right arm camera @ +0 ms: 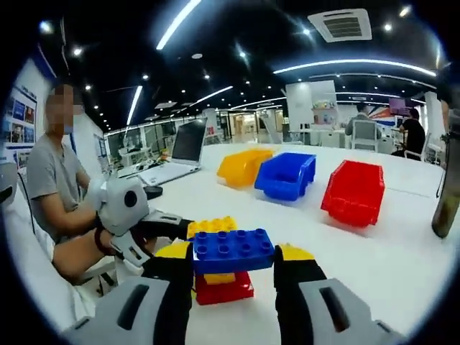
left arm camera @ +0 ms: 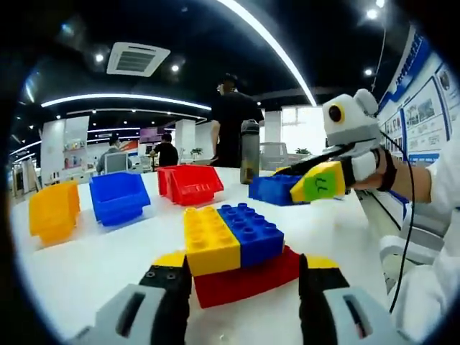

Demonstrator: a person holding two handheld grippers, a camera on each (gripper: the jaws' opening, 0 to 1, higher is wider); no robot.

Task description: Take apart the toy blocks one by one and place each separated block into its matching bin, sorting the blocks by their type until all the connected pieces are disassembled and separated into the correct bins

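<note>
Well, blue block (right arm camera: pixel 232 249) in right gripper (right arm camera: pixel 231 267) clear of stack (left arm camera: pixel 233 253).

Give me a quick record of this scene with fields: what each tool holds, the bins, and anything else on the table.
left tool: shut on the block stack, yellow and blue pieces on a red base
right tool: shut on a single blue block, held apart from the stack
bins: yellow bin, blue bin, red bin, in a row on the white table
other: bottle standing beyond the bins
</note>
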